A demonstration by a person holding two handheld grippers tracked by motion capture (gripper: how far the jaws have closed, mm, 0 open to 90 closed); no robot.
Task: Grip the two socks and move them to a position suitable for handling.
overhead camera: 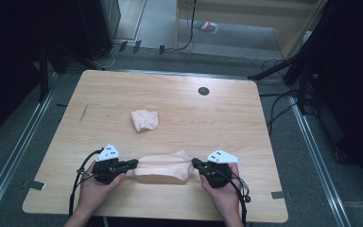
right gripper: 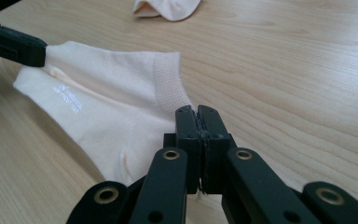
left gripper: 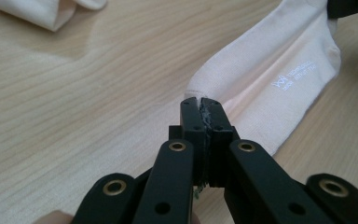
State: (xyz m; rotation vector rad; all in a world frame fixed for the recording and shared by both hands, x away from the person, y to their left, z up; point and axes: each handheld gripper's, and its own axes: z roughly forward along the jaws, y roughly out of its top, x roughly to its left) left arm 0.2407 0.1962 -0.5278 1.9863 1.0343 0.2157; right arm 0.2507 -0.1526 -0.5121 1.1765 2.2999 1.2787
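A pale pink sock [overhead camera: 163, 168] lies stretched flat near the table's front edge, between my two grippers. My left gripper [overhead camera: 134, 164] is shut on its toe end, and fabric puckers at the closed tips [left gripper: 200, 105]. My right gripper [overhead camera: 194, 163] is shut on the cuff end, just below the ribbed band [right gripper: 168, 79], with its tips [right gripper: 196, 112] pinched together. In the left gripper view the sock [left gripper: 270, 70] shows small white printed lettering. The right gripper view shows the sock [right gripper: 112, 102] running to the left gripper [right gripper: 14, 44].
A second pink sock [overhead camera: 144, 120], bunched into a bundle, rests mid-table beyond the flat one; I see it also as a bundle [left gripper: 51, 11] and a bundle [right gripper: 168, 7]. A dark round grommet [overhead camera: 203, 91] sits near the table's far edge. Cables trail on the floor around the wooden table [overhead camera: 99, 94].
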